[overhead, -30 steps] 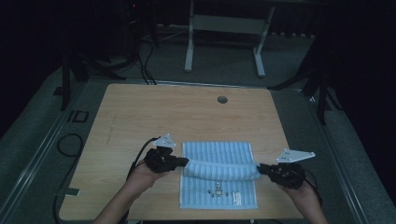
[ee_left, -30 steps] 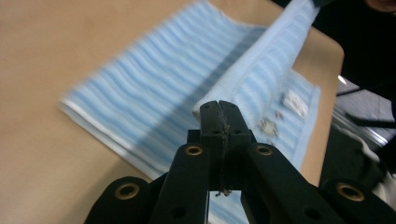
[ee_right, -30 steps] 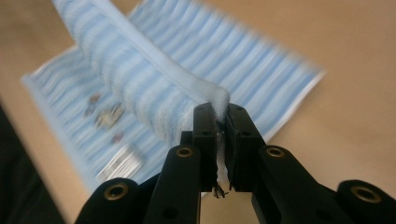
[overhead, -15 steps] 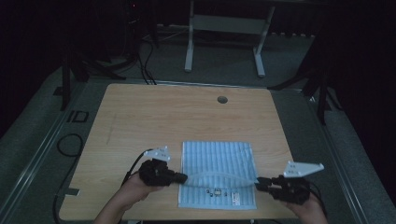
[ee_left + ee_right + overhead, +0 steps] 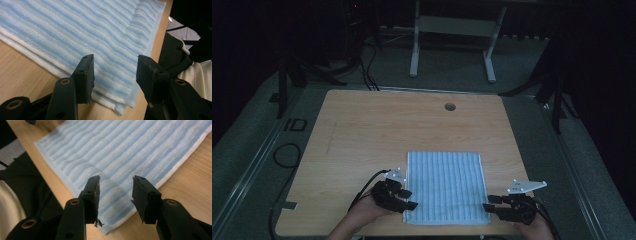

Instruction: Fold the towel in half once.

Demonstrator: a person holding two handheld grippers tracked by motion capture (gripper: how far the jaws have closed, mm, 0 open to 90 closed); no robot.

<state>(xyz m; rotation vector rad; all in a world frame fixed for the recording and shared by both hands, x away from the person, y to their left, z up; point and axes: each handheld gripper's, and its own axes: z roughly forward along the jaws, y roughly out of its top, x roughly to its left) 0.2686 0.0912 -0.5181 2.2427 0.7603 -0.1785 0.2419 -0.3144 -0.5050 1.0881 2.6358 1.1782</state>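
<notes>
A blue-and-white striped towel (image 5: 444,187) lies folded flat on the wooden table (image 5: 377,130), near its front edge. My left gripper (image 5: 408,199) sits at the towel's near left corner, its jaws apart. In the left gripper view the towel's layered corner (image 5: 107,37) lies just beyond the left gripper (image 5: 113,65), and no pad presses on it. My right gripper (image 5: 488,207) sits at the near right corner. In the right gripper view the towel (image 5: 130,150) lies under the open right gripper (image 5: 116,183). Both pairs of jaws have just been opening, with nothing pinched.
A round cable hole (image 5: 450,106) sits near the table's far edge. Black cables (image 5: 287,155) lie on the floor to the left. A white desk frame (image 5: 452,40) stands behind the table. The person's dark clothing (image 5: 175,55) is close to the front edge.
The folded-over edge held by both grippers a second ago came toward the front edge and now lies flat, covering the label. Both grippers moved nearer and lower and opened.
</notes>
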